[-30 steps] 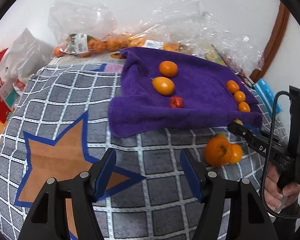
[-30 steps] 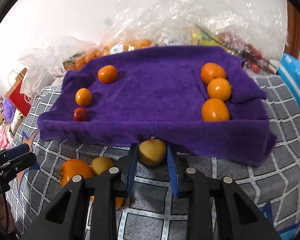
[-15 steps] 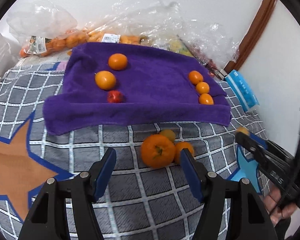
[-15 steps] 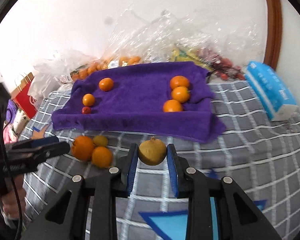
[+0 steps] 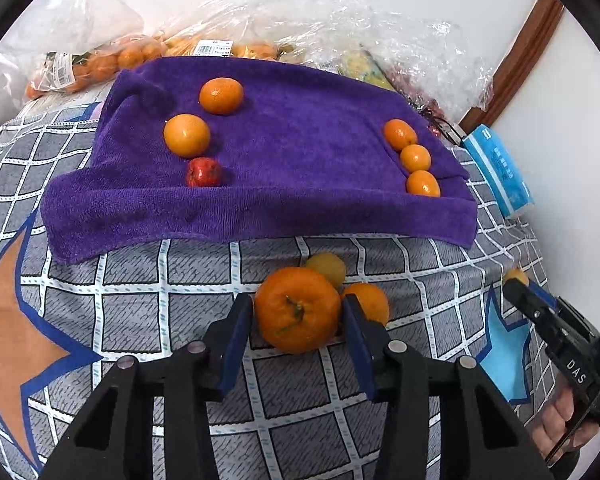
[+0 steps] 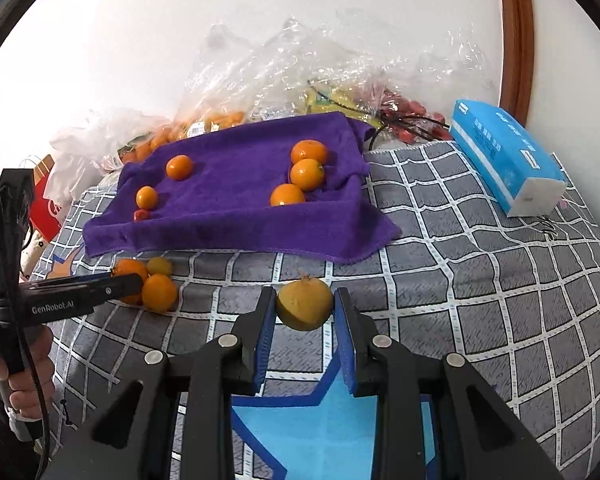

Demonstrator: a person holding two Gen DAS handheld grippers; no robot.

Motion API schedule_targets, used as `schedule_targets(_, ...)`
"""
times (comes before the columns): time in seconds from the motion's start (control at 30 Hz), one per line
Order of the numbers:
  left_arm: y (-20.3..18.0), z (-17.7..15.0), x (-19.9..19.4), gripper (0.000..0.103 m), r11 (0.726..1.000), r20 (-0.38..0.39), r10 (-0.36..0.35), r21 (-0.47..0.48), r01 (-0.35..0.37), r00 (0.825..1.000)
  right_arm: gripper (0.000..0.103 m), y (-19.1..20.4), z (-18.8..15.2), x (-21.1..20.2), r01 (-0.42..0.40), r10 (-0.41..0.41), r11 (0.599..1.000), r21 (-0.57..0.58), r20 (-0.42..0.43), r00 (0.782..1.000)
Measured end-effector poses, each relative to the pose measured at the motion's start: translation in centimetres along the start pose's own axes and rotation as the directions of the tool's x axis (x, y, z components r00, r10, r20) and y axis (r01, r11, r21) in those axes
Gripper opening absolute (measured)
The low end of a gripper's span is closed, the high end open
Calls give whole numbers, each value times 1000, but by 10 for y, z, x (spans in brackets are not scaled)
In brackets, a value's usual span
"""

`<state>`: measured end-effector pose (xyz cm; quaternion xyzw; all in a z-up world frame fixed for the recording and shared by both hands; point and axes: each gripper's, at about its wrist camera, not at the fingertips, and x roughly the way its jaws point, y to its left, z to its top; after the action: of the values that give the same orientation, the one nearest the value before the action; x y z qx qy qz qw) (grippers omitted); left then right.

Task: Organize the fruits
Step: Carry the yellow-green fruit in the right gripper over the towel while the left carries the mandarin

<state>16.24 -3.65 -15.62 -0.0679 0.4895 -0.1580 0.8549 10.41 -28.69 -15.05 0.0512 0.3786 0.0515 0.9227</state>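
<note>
Closing lately, left gripper (image 5: 298, 320) now flanks the mandarin (image 5: 297, 314) (stem facing camera), pads touching; right gripper (image 6: 304, 316) clamps a yellowish fruit (image 6: 305, 304), stub up.

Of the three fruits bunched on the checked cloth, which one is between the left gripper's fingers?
The big orange with the green stalk, the largest of the three. The left gripper has just been closing around it; the two smaller fruits lie behind.

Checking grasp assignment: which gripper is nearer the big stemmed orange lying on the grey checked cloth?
Left. The left gripper has just been closing around the big stemmed orange. The right gripper is off to its side, shut on a yellowish round fruit.
</note>
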Motion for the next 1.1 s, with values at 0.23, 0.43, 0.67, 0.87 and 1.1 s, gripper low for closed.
schedule_targets(0.23,7,-1,0,41,999,5,-33,-26,34,999,29,5,-4,-1,14,-14,1000,7,4,1000)
schedule_targets(0.43,17,-8,-12,41,999,23,-21,-33,22,1000,29,18,-2,1,12,-12,1000,12,4,1000)
schedule_targets(0.67,23,-12,-27,41,999,51,-37,-11,37,998,29,40,3,1,8,-8,1000,-11,16,1000)
schedule_targets(0.87,31,-11,-38,41,999,66,-32,-27,34,997,29,54,9,-1,1,-1,1000,-12,21,1000)
schedule_targets(1.1,35,-2,-49,41,999,82,-26,-33,29,996,29,59,20,-2,1,-2,1000,29,40,999)
